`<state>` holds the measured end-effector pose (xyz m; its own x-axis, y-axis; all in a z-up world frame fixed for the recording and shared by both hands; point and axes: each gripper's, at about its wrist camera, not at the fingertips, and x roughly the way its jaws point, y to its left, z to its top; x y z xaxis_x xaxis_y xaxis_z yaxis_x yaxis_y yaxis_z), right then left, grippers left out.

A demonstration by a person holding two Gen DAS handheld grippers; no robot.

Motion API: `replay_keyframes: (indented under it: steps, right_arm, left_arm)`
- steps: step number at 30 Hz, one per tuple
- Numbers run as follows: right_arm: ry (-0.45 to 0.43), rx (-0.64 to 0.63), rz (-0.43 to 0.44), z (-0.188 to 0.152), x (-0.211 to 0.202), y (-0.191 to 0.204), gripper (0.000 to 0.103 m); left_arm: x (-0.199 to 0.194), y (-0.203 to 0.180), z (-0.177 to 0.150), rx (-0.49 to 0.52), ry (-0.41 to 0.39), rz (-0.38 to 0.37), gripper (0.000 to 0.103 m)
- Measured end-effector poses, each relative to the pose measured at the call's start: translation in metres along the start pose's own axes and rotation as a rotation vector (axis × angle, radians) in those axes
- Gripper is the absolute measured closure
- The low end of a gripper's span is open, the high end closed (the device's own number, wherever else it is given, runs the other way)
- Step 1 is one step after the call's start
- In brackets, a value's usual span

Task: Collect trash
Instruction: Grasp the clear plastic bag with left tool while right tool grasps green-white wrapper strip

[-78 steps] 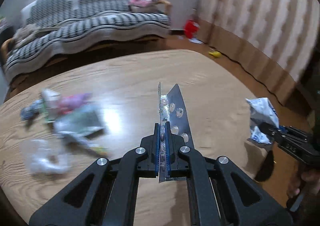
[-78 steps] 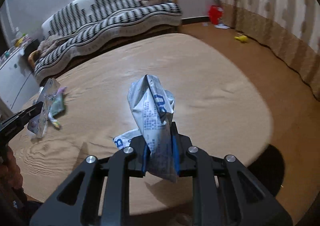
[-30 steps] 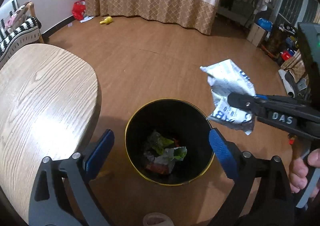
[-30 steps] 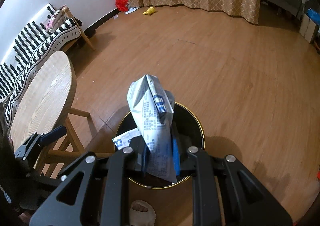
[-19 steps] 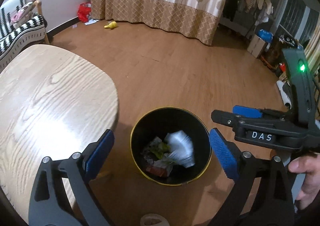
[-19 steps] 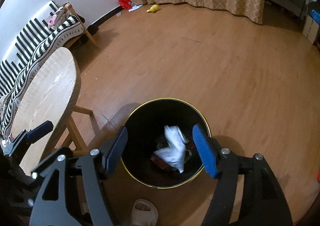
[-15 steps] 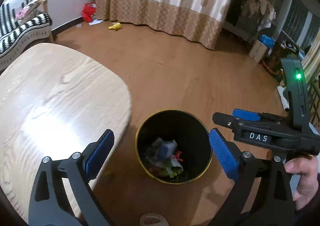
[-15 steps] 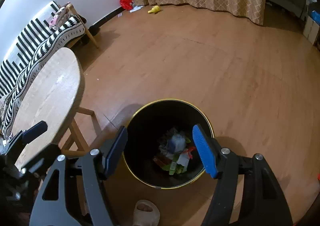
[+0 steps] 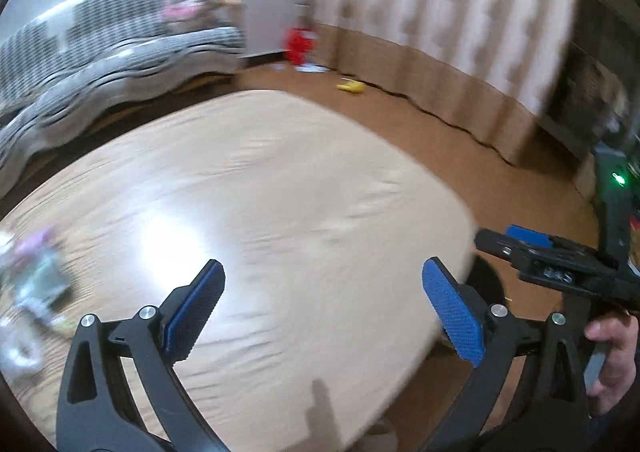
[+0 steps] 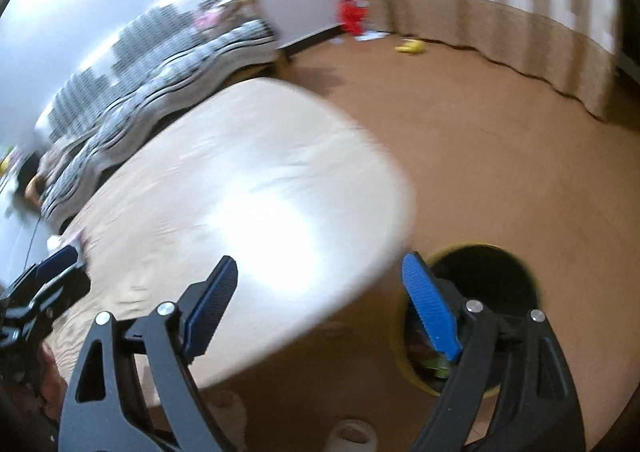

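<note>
Both views are blurred by motion. My left gripper (image 9: 324, 306) stands open and empty over the round wooden table (image 9: 280, 212). A blurred heap of trash (image 9: 32, 292) lies at the table's left edge. My right gripper (image 10: 320, 302) has its jaws opening with nothing between them, above the table's right rim (image 10: 384, 236). The black bin with a yellow rim (image 10: 480, 268) stands on the floor at lower right, with scraps inside. In the left wrist view the right gripper (image 9: 516, 240) shows at the right, held by a hand (image 9: 612, 352). In the right wrist view the left gripper (image 10: 52, 272) shows at the left edge.
A striped sofa (image 9: 100, 64) stands behind the table. Patterned curtains (image 9: 440, 24) line the far wall. A red object (image 9: 298, 44) and a yellow toy (image 9: 350, 86) lie on the brown wooden floor (image 10: 500, 152).
The right gripper let the crumpled wrapper fall into the bin and opened wide. Both grippers then swung from above the bin back toward the table.
</note>
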<state>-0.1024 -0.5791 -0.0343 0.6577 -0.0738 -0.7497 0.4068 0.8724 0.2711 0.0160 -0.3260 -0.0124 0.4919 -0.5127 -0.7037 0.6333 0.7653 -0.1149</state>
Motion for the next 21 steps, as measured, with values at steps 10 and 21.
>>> replay_keyframes:
  steps: [10,21]
  right_arm:
    - [0.086,-0.339,0.192,-0.017,0.047,0.218,0.021]
    - [0.147,-0.614,0.296,-0.071,0.095,0.377,0.021]
  left_arm:
    - [-0.085,0.204,-0.049,-0.274,-0.057,0.281,0.007]
    - [-0.097,0.319,-0.105,-0.397,0.018,0.369,0.007]
